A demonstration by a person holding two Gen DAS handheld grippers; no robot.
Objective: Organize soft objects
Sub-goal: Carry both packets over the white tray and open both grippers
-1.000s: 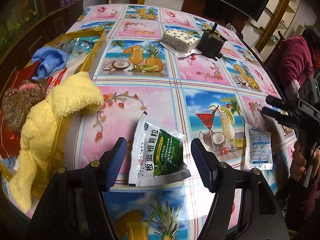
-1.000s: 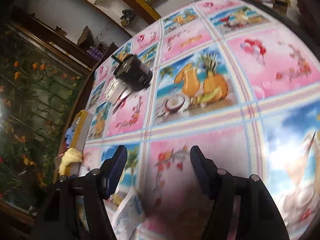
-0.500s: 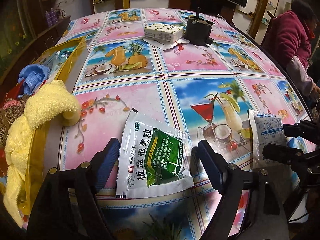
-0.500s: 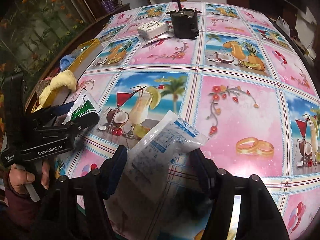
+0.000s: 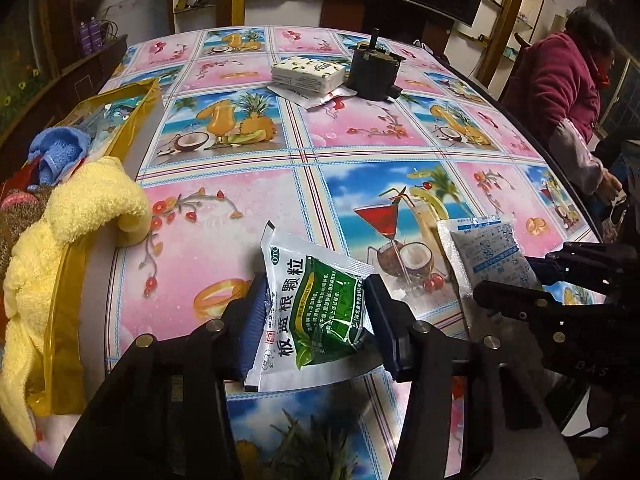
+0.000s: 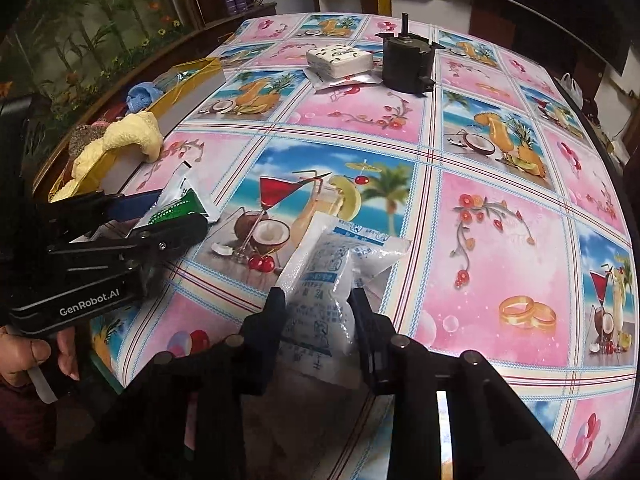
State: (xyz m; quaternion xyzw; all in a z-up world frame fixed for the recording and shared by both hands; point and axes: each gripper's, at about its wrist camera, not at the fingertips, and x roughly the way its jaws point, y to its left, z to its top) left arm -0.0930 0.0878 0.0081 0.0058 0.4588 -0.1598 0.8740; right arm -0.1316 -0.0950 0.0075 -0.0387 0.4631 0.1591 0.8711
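Both jaws had just been closing: left gripper [image 5: 316,316] pinched the limp green-and-white foil sachet [image 5: 310,308] mid-body, right gripper [image 6: 318,316] the squashy white plastic pouch [image 6: 332,280]; both light, slippery.

Green-and-white sachet [image 5: 316,304]: flat on tabletop [image 5: 240,208], near edge. White sachet [image 6: 332,280]: blue print, creased, lying just beside it.

The table [image 6: 500,208] lies bare ahead; a yellow box [image 5: 136,120] walls its left edge.
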